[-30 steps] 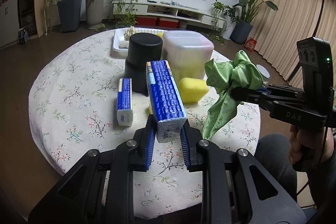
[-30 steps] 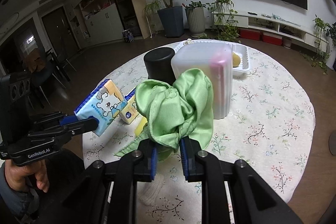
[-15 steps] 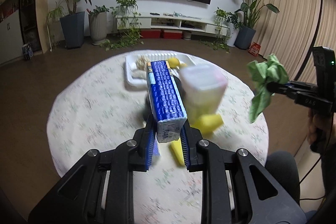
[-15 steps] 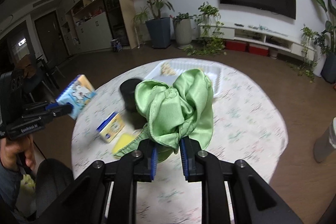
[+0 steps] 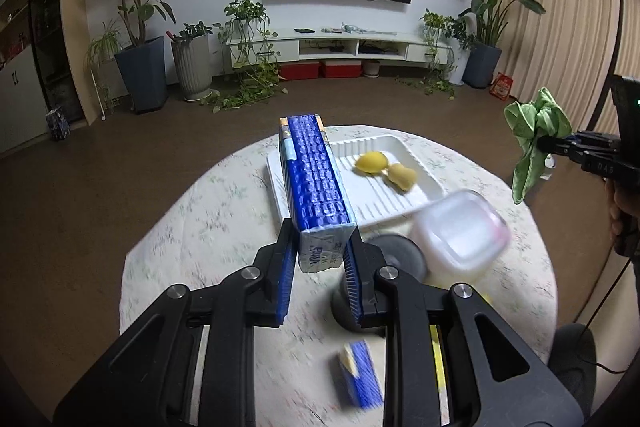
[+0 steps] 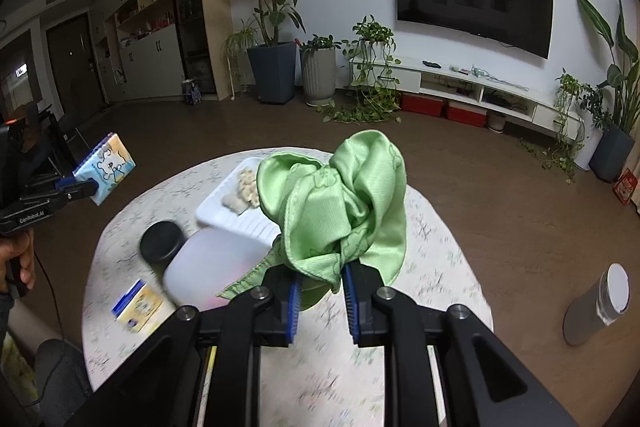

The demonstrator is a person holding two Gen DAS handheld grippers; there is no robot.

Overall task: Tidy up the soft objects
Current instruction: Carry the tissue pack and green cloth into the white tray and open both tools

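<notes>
Table items point(image 5: 460, 227) motion-blurred, yellow obj point(image 5: 438, 359) mostly hidden behind tool, hand point(image 6: 18, 259) cut off

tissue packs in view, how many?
2. One tissue pack is clamped in the left hand-held gripper, lifted above the table. A second pack lies on the table near its front edge. More may be hidden.

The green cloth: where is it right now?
The green cloth is bunched between the fingers of the right gripper, held in the air above the round table, in front of the white tray.
</notes>
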